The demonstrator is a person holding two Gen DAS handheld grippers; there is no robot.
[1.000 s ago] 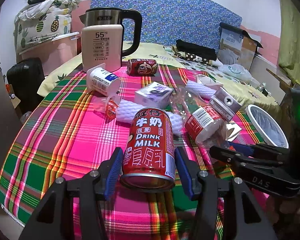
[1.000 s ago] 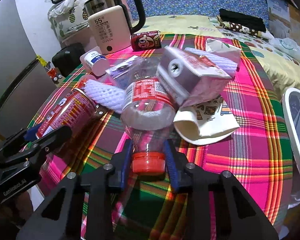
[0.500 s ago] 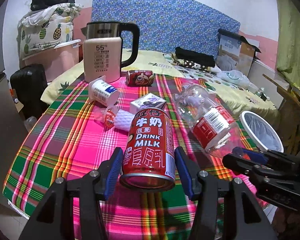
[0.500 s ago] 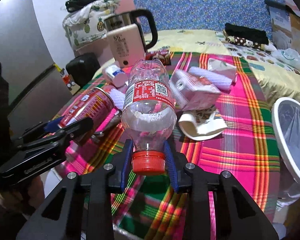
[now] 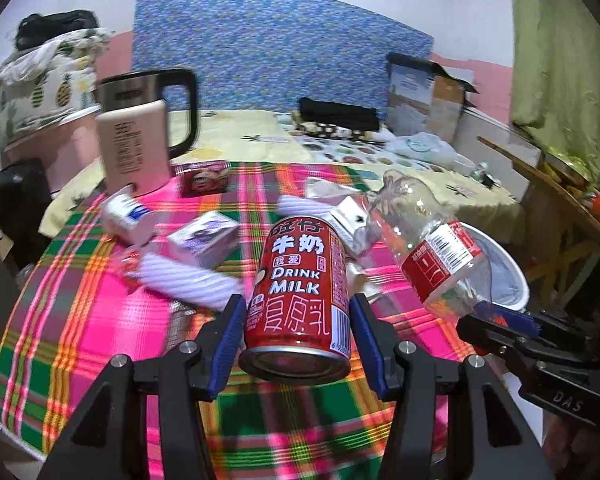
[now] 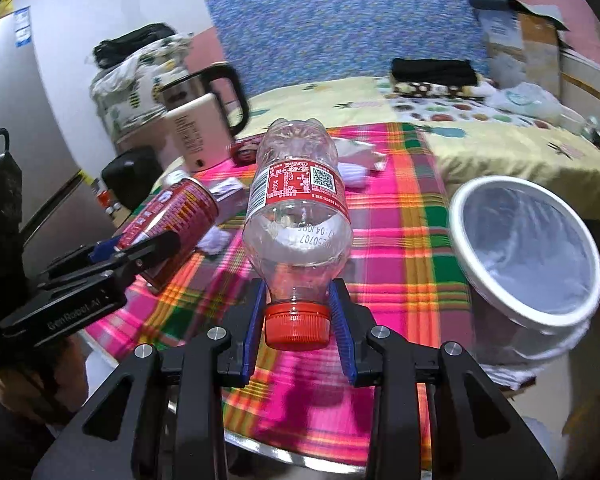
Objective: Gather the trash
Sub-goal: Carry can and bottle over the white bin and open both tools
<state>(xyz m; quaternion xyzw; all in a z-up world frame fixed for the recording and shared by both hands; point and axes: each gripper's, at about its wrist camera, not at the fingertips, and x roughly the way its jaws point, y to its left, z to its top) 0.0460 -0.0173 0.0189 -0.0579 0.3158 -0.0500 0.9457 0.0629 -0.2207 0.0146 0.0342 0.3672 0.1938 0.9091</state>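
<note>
**Operator:** Trash first: my left tongs (image 5: pixel 298 340) clamp a red steel milk-drink can (image 5: pixel 298 292) around its lower body, and my right tongs (image 6: pixel 297 322) pinch a clear plastic bottle with a red label (image 6: pixel 298 208) at its red screw cap (image 6: pixel 297 326). Both are held up off the bench (image 5: pixel 100 320) with its pink-and-green plaid cloth.

**Spotter:** Where do they go?

**Operator:** I judge the white-rimmed round bin with a pale liner (image 6: pixel 528 248), just beside the bench edge on my right. The bottle is the nearer one, so I'd carry it over the rim, get its body well inside the opening, then let the tongs open. It hangs from the cap alone, so I should swing gently or it may pivot. The can follows, and I must keep the two tongs from colliding.

**Spotter:** Anything you can't read?

**Operator:** The bin's bottom is hidden by the liner, and its base is cut off. Both views are smeared; the white foam sleeve (image 5: pixel 188 284) and small cartons (image 5: pixel 204 238) left on the cloth are hard to count.
</note>
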